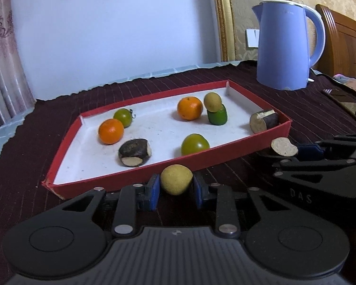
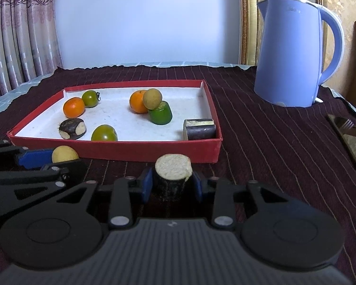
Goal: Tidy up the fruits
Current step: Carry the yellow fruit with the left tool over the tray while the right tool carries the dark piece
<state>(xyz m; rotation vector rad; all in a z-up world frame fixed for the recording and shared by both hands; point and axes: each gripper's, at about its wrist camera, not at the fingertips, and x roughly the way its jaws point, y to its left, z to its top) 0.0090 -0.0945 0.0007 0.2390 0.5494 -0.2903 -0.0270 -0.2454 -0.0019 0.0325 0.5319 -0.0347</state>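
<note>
Here, red tray [image 2: 116, 150] with seven fruit pieces; left gripper [image 1: 176, 187] clamping yellow fruit [image 1: 176, 179], right gripper [image 2: 172, 184] dark cane piece [image 2: 172, 178].

Soft, dim indoor light falls evenly — faint shadows under the fruit, no glare. Fisheye bending curves the edges; the nearest black housing looks slightly blurred.

A: The tray [image 2: 154, 153] looks like matt red cardboard with a white paper lining.
B: The kettle [image 2: 294, 54] is smooth plastic; the striped dark tablecloth [image 2: 261, 142] is woven cloth.
</note>
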